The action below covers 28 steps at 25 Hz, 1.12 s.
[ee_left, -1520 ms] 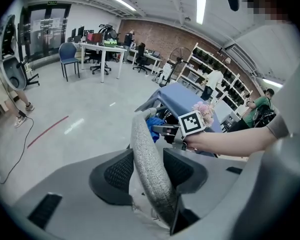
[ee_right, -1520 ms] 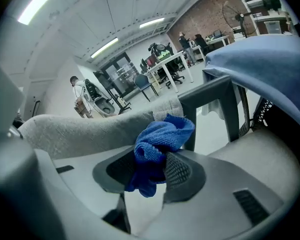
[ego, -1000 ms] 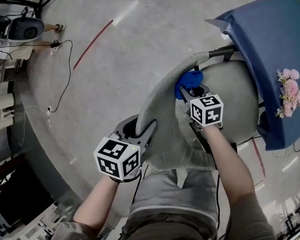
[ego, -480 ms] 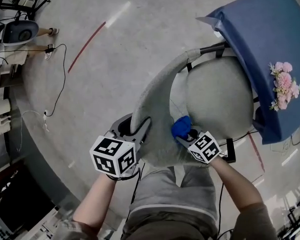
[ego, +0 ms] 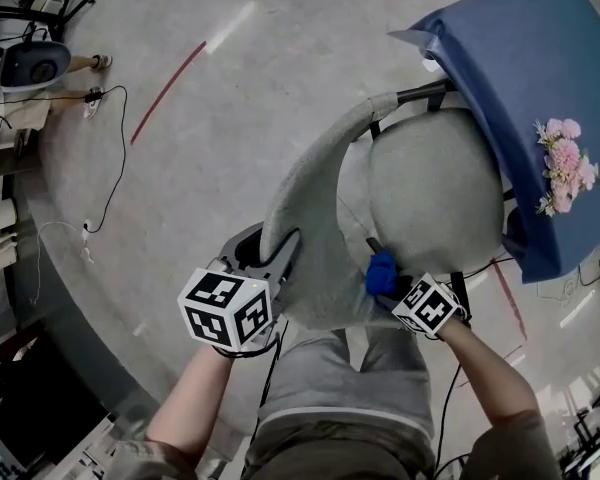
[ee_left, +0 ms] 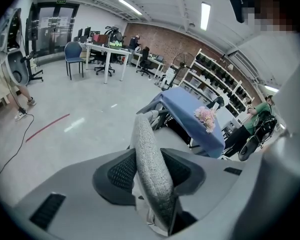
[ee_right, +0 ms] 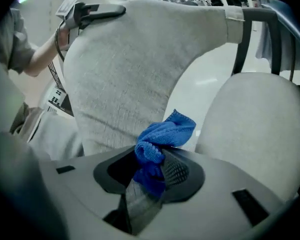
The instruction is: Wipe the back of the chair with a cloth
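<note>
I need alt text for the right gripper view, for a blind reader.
The right gripper grips a blue cloth, its jaws having just closed further on it, near the grey chair back. The seat is at right.

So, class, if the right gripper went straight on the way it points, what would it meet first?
Probably the grey fabric chair back, just ahead of its bunched blue cloth; depth is unclear.
</note>
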### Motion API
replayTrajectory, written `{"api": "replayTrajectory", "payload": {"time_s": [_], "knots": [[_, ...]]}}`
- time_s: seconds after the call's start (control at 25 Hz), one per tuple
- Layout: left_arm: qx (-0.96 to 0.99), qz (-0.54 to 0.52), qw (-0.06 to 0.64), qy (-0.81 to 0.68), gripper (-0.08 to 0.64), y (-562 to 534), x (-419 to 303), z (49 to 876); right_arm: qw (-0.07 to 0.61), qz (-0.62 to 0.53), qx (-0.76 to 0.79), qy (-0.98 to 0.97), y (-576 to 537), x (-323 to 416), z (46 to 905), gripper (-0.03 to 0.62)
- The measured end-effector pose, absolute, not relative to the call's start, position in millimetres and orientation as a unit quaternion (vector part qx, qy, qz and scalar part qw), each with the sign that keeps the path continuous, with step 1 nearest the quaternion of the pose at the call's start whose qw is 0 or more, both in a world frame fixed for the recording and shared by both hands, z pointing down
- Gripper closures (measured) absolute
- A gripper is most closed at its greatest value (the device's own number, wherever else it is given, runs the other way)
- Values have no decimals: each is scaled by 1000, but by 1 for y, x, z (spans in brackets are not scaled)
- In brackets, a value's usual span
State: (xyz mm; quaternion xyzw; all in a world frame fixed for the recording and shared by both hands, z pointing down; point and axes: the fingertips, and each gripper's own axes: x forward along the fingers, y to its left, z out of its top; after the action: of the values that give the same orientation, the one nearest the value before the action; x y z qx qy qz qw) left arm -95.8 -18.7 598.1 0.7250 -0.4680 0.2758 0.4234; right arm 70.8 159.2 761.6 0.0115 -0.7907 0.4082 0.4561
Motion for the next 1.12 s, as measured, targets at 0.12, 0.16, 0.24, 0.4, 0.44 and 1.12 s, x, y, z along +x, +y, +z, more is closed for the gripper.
{"api": "replayTrajectory", "payload": {"time_s": [0.12, 0.16, 0.24, 0.4, 0.44, 1.12], "knots": [[725, 276, 423, -469, 399, -19, -96, 598, 413, 411, 10, -813, 132, 19, 747, 442], [724, 277, 423, -469, 399, -19, -95, 598, 397, 407, 14, -822, 118, 2, 741, 443], [723, 280, 423, -469, 402, -19, -95, 598, 354, 406, 32, -842, 81, -31, 728, 478], [721, 290, 419, -470, 407, -19, -94, 600, 316, 406, 48, -856, 17, -65, 726, 523], [721, 288, 420, -470, 407, -19, -94, 600, 307, 426, 40, -850, 11, -66, 729, 527], [722, 277, 431, -465, 407, -17, -95, 599, 54, 511, 271, -814, -128, -35, 691, 541]]}}
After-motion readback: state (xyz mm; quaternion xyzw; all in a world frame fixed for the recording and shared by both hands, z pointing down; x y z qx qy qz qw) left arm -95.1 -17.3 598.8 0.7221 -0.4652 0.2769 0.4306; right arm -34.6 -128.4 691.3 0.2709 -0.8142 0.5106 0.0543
